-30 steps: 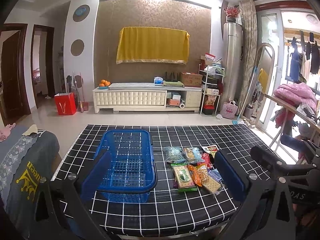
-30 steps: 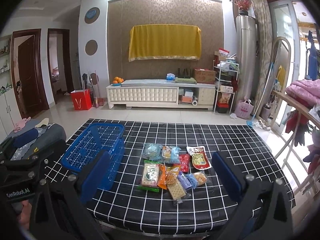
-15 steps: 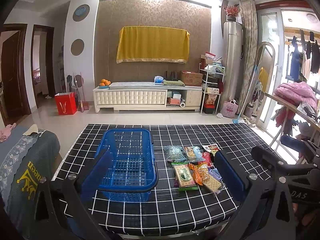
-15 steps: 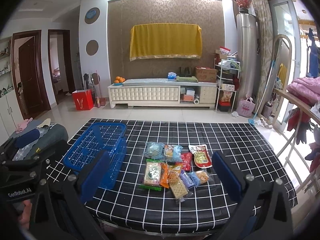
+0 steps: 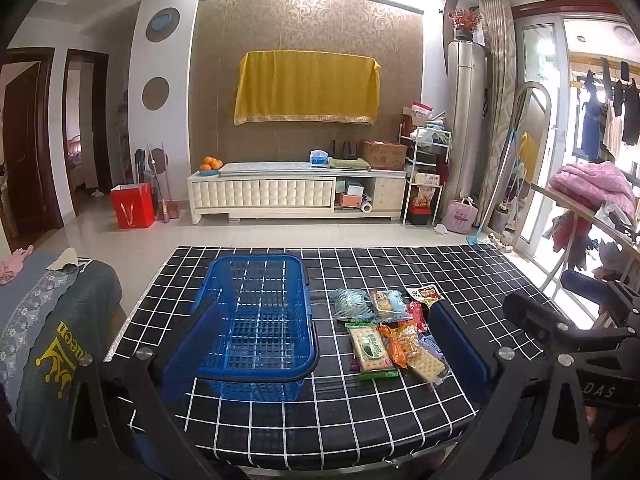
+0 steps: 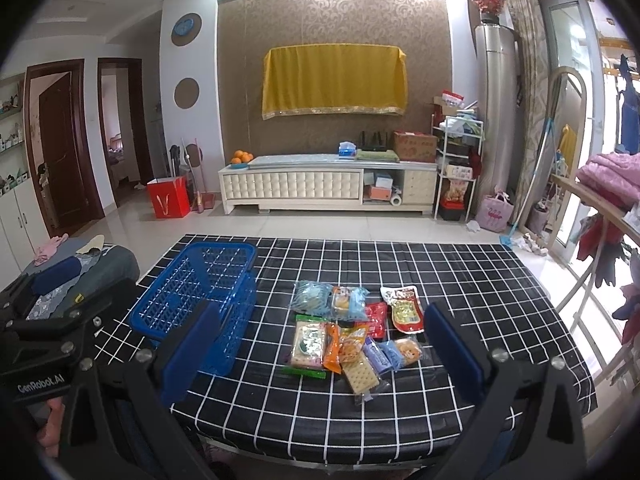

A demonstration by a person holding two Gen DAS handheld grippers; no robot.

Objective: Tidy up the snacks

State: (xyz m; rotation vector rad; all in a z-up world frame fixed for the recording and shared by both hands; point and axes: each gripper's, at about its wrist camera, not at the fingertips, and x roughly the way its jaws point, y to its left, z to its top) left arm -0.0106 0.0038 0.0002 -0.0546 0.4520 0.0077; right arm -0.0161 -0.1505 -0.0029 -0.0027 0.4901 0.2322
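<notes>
An empty blue plastic basket (image 5: 256, 320) (image 6: 196, 292) stands on the left part of the black grid-patterned table (image 5: 360, 420) (image 6: 460, 280). To its right lies a cluster of several snack packets (image 5: 390, 332) (image 6: 352, 328), among them a green cracker pack (image 5: 370, 346) (image 6: 308, 342), an orange packet (image 6: 331, 342) and a red-and-white pouch (image 6: 406, 310). My left gripper (image 5: 324, 356) hovers open above the near table edge, its fingers framing the basket and the snacks. My right gripper (image 6: 320, 356) is open too, held just short of the snacks, with nothing between its pads.
A grey sofa arm with cloths (image 5: 44, 320) borders the table on the left. The right gripper's black body (image 5: 568, 332) shows at the right of the left wrist view. Beyond the table are tiled floor, a white TV cabinet (image 6: 328, 192) and a clothes rack (image 6: 608, 184) at right.
Both views have shifted slightly: the grippers have edged a little closer to the table. Basket and snacks lie where they were. Both grippers stay open.
</notes>
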